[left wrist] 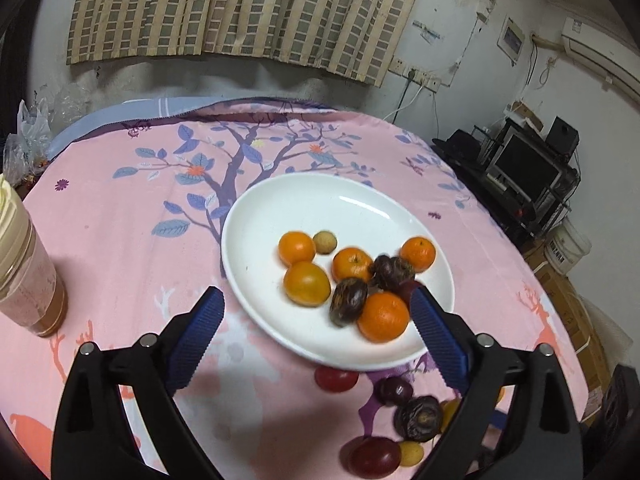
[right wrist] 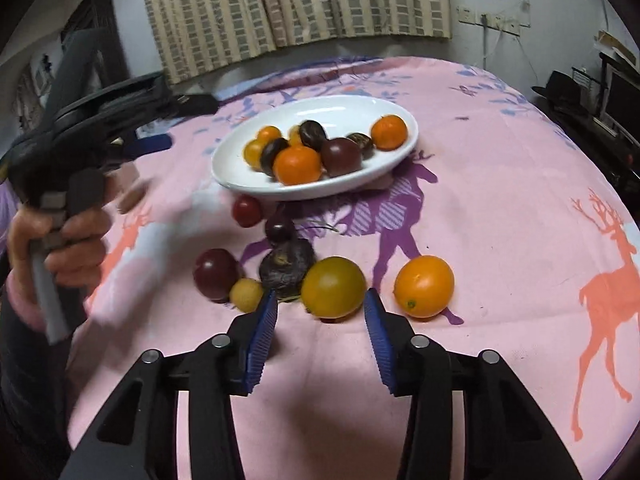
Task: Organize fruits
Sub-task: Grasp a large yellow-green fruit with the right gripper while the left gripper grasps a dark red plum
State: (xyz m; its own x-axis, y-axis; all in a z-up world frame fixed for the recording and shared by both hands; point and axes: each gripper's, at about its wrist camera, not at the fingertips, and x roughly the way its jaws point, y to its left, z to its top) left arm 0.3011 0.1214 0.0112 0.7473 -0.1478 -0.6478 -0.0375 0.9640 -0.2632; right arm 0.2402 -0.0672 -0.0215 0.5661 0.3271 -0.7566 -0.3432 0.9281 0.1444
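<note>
While several fruits lie loose on the pink cloth point(right wrist: 500, 208), partway through gathering them onto the plate point(right wrist: 360, 106). Plate, far and centre on the table, already loaded with oranges point(right wrist: 298, 165), dark fruits and a dark tomato point(right wrist: 341, 156). Left outside it, near the plate's front edge: a small red tomato point(right wrist: 247, 211), a dark cherry-like one point(right wrist: 280, 229), a wrinkled dark fruit point(right wrist: 286, 266), a plum-coloured one point(right wrist: 216, 274), a small yellow one point(right wrist: 246, 294), a yellow-green fruit point(right wrist: 333, 293) and an orange one point(right wrist: 424, 286) farthest right. Right gripper point(right wrist: 320, 322) low over the cloth, open, aimed at the yellow-green fruit just beyond its tips; likely the next pick. Calls for easing forward until the pads point(right wrist: 262, 336) straddle it, then a gentle squeeze so it cannot roll or bruise. Left gripper point(left wrist: 316, 332) open and empty, raised above the plate's near rim, tilted down, gripped by a hand point(right wrist: 68, 240) at the far left.
</note>
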